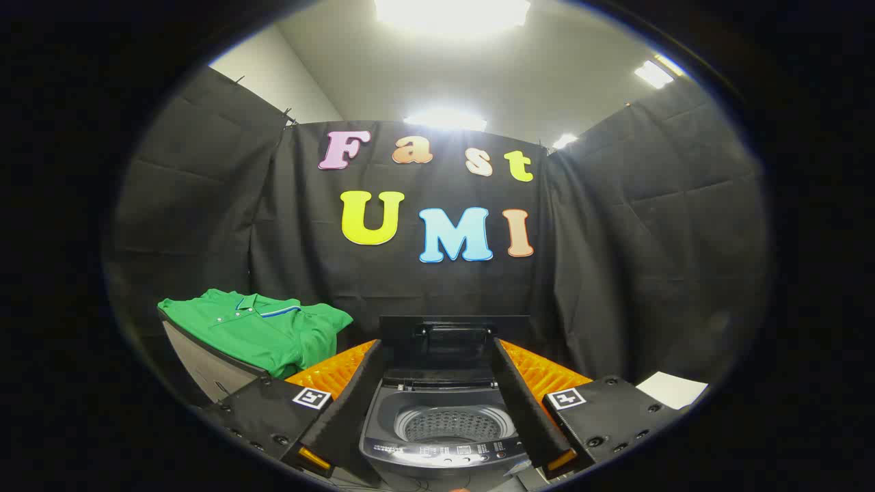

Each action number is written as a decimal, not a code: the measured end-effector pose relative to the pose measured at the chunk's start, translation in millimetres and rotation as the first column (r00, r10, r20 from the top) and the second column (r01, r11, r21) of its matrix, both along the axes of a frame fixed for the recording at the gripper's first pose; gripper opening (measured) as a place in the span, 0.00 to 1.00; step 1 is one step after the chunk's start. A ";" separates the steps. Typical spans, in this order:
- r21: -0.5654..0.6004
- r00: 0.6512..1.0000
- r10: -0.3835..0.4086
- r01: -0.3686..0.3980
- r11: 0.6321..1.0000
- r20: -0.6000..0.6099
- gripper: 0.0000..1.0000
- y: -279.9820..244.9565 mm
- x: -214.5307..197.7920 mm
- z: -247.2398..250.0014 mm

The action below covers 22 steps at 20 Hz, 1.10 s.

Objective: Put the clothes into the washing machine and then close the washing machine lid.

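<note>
A small dark washing machine (444, 437) stands just below and between my fingers, its lid (453, 345) raised upright at the back and its perforated drum (450, 425) bare inside. A folded green polo shirt (263, 326) lies on a grey box to the left of the machine, beyond my left finger. My gripper (441, 372) is open, held above the machine's mouth with nothing between its fingers.
The grey box (205, 369) under the shirt stands close to the machine's left side. A white sheet (673, 389) lies to the right, beyond my right finger. Black cloth walls close in the booth behind and on both sides.
</note>
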<state>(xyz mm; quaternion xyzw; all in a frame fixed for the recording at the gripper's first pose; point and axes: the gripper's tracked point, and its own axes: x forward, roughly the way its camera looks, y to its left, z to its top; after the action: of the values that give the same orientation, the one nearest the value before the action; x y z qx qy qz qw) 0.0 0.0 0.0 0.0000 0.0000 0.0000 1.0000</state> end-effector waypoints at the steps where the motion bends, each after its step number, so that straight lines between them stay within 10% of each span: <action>1: -0.001 1.000 0.001 -0.001 1.000 0.001 0.99 -0.6 0.7 0.9; 22: -0.012 0.998 0.052 -0.052 0.999 0.022 0.99 19.4 11.2 18.4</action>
<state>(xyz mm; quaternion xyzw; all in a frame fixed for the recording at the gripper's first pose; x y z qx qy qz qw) 11.2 19.4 18.4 -0.0057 -0.0109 0.0261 0.9996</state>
